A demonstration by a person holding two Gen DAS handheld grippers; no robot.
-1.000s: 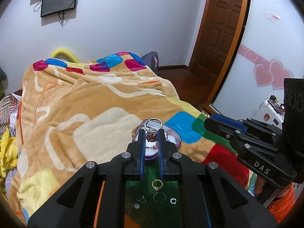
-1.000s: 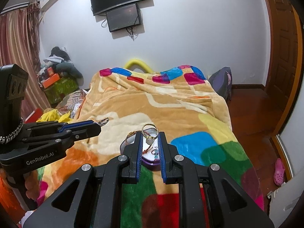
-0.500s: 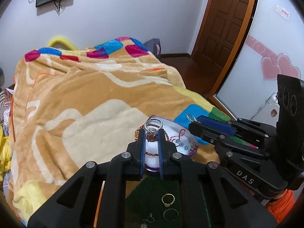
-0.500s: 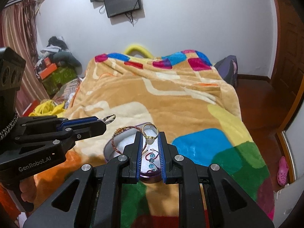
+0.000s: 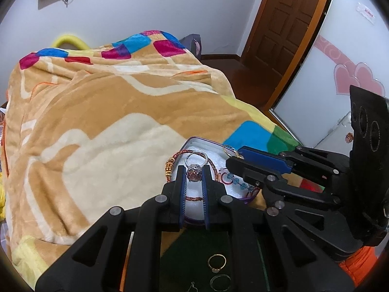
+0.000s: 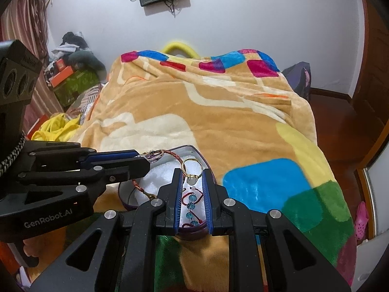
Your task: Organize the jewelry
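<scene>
My left gripper (image 5: pixel 193 174) is shut on a silver ring with a red stone (image 5: pixel 194 168), held just above a purple tin with a white lining (image 5: pixel 194 141). My right gripper (image 6: pixel 192 175) is shut on a gold ring with a pale stone (image 6: pixel 192 168), over the same tin (image 6: pixel 192 149). A red braided bracelet (image 5: pixel 181 152) and a red cord with blue beads (image 6: pixel 190 200) lie in the tin. The right gripper shows in the left wrist view (image 5: pixel 232 154), and the left gripper in the right wrist view (image 6: pixel 145 157).
The tin sits on a bed with a patchwork plush blanket (image 5: pixel 121 112). More rings (image 5: pixel 216 262) lie on a dark green cloth (image 5: pixel 194 248) under the left gripper. A wooden door (image 5: pixel 287 24) and cluttered boxes (image 6: pixel 73 77) stand around the bed.
Both grippers have moved forward and down with their rings, from short of the tin to right over its lining. They have also come closer together.
</scene>
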